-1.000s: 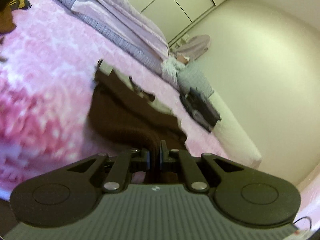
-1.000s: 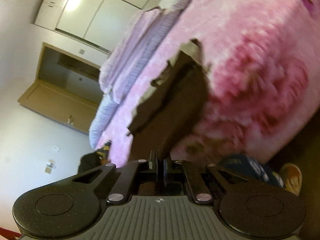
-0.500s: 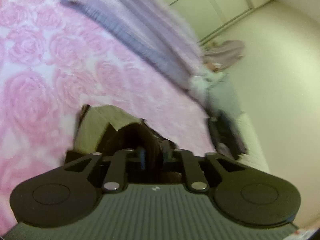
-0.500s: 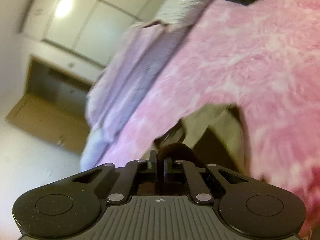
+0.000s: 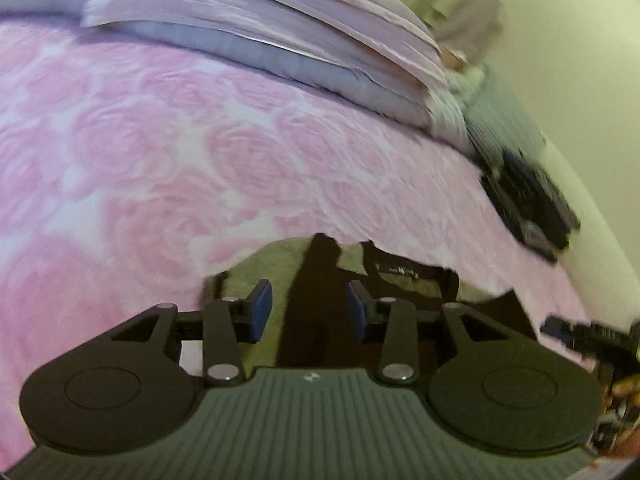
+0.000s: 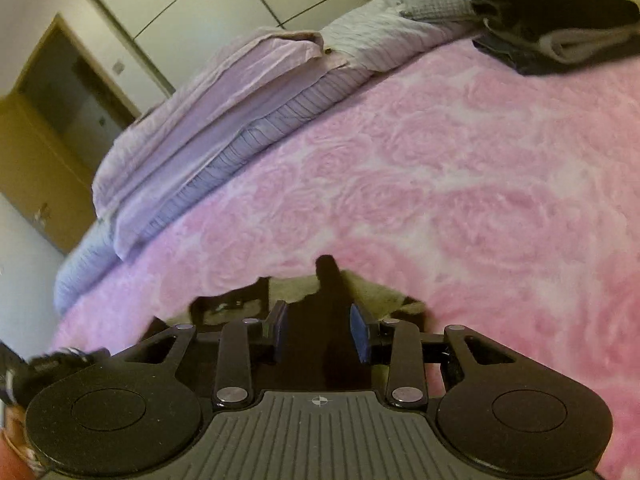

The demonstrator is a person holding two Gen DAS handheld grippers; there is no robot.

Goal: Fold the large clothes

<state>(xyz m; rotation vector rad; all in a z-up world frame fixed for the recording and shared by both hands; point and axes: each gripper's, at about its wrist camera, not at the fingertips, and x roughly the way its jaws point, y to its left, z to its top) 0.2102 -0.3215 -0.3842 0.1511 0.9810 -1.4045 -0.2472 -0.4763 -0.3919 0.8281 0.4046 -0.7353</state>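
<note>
A dark brown garment [image 5: 404,284] with a tan lining [image 5: 276,260] lies on the pink rose-patterned bedspread [image 5: 200,152], just under both grippers. My left gripper [image 5: 308,300] has its jaws opening. A ridge of brown cloth stands between its blue pads [image 5: 260,308], which do not press on it. My right gripper [image 6: 319,322] is opening the same way over a brown fold [image 6: 326,276] of the garment [image 6: 236,308], and its pads are clear of the cloth. Each gripper shows at the edge of the other's view.
Folded lilac and blue bedding [image 5: 280,28] [image 6: 224,120] lies along the bed's far side. A stack of dark folded clothes [image 5: 528,208] [image 6: 560,36] sits near the bed's corner. White wardrobe doors [image 6: 240,4] and a wooden doorway [image 6: 52,92] stand behind.
Both grippers swept forward across the bed with the garment's edge pinched in them and set it down. Both have gone from shut to open and released the cloth.
</note>
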